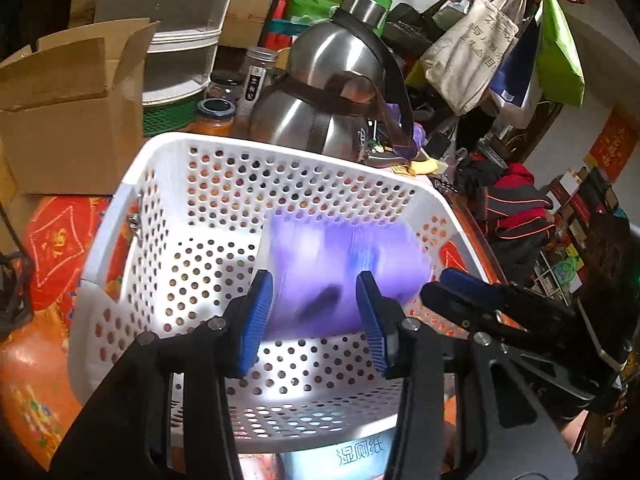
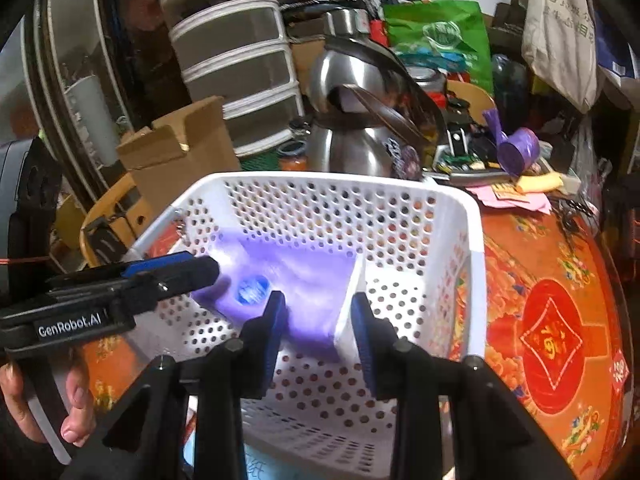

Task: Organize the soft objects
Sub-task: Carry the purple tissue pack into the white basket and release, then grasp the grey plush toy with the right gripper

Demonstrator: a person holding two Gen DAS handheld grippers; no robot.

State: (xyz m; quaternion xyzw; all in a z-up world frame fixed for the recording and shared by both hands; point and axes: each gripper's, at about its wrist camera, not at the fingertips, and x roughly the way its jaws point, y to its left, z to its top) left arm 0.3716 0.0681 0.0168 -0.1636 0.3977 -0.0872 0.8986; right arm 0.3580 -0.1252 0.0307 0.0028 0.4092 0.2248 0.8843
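Left wrist: both tongs (image 1: 316,320) (image 2: 320,336) wide, angled down over basket (image 1: 280,152) w/ purple pack (image 1: 340,264).

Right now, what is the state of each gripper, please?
Left gripper: open, holds nothing, above the purple pack in the white basket.
Right gripper: open, holds nothing.

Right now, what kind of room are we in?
Probably a crowded storage corner in someone's home. A steel kettle, a cardboard box and tote bags hanging up crowd around the white basket, which stands on a red festive tablecloth.
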